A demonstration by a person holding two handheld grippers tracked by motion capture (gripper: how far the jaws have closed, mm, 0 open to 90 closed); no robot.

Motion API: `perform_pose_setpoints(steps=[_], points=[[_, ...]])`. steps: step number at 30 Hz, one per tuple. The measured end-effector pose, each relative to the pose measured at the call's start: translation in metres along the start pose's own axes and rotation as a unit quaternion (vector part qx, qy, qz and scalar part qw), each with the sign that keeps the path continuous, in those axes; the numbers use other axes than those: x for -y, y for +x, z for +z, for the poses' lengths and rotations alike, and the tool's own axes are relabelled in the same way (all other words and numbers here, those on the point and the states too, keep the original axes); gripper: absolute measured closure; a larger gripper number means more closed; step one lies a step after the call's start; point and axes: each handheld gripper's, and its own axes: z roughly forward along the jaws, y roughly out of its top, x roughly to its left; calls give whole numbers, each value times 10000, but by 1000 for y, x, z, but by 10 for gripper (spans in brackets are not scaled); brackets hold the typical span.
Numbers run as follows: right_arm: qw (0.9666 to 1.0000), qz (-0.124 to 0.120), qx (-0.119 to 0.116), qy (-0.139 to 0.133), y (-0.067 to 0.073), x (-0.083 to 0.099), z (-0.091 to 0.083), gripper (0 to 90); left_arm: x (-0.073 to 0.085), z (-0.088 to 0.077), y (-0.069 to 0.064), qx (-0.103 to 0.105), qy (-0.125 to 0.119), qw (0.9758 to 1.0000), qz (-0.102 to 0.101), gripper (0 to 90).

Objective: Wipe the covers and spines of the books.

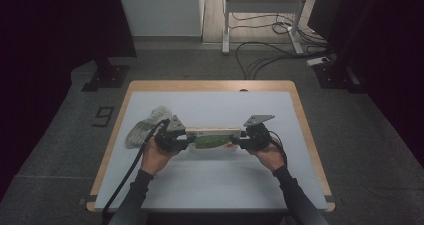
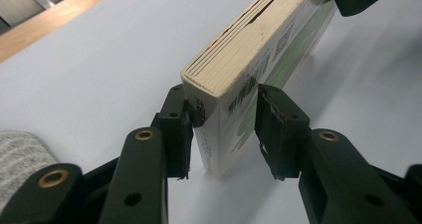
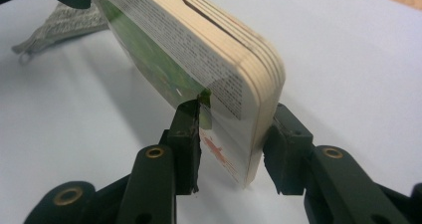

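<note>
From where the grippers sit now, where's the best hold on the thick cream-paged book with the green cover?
At its two short ends, one gripper from each side. The thick green-covered book stands on edge on the white table, so both covers are exposed for the pads. The left gripper and right gripper already straddle its lower corners.

Your count on the table [image 1: 210,185]: one book [image 1: 212,136], one grey knitted cloth [image 1: 145,126]. You hold two grippers, left gripper [image 1: 172,137] and right gripper [image 1: 252,136], each with two black jaws. Two hands, two dark sleeves, two trailing cables.
</note>
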Motion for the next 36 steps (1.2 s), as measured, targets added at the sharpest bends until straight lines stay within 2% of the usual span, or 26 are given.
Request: perform_pose_setpoints(steps=[7, 9, 18, 25, 32, 36], points=[[10000, 47, 61, -47, -3, -4, 9, 590, 1, 6, 8, -118, 87, 9999, 30, 583], [10000, 70, 47, 6, -3, -3, 11, 588, 2, 7, 7, -140, 166, 9997, 72, 582], [9999, 160, -63, -4, 0, 1, 8, 566, 3, 3, 1, -95, 246, 9996, 108, 571], [9998, 122, -167, -10, 5, 2, 0, 528, 9, 0, -3, 85, 241, 9997, -20, 534], [9997, 87, -195, 73, 12, 6, -3, 441, 15, -2, -7, 321, 228, 9991, -164, 478], [9996, 80, -216, 139, 15, 10, -4, 376, 19, -1, -11, 404, 256, 9986, -228, 412]])
